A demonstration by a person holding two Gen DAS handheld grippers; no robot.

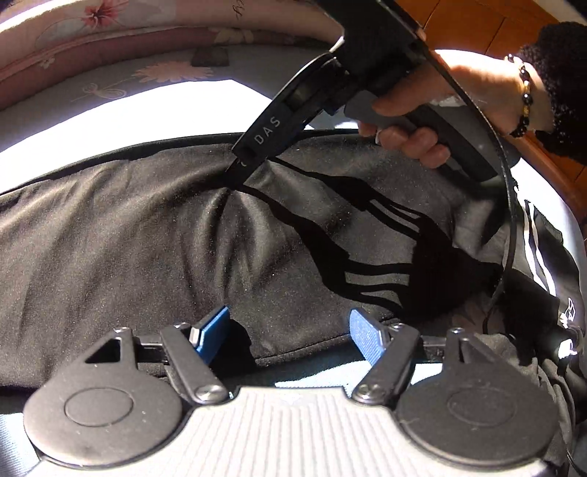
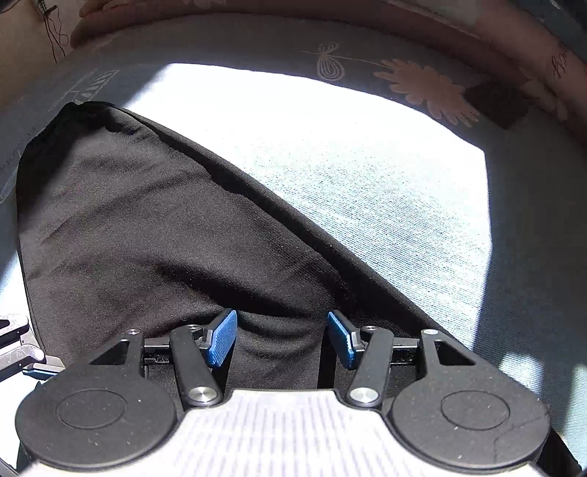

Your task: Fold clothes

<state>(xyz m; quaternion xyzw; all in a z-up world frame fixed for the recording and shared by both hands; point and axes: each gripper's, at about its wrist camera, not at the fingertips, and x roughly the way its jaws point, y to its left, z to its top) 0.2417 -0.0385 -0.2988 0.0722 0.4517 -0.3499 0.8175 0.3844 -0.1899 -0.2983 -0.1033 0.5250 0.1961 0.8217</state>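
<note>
A black garment (image 1: 146, 238) lies spread across the bed, with a soft crease running up its middle. My left gripper (image 1: 290, 337) is open at the garment's near edge, blue pads apart and nothing pinched between them. A hand (image 1: 422, 91) holds my right gripper (image 1: 238, 168), whose tips point down onto the garment's far edge. In the right wrist view the black garment (image 2: 146, 220) shows a folded edge running diagonally. My right gripper (image 2: 282, 339) is open just above it, with cloth bulging below the gap and the pads not pressing it.
A pale blue bedsheet (image 2: 367, 165) with flower prints lies in bright sunlight beyond the garment. A pink floral quilt (image 1: 110, 22) borders the far side. Wooden floor (image 1: 477, 22) shows at the upper right. A black cable (image 1: 511, 220) hangs beside white-striped cloth (image 1: 535, 249).
</note>
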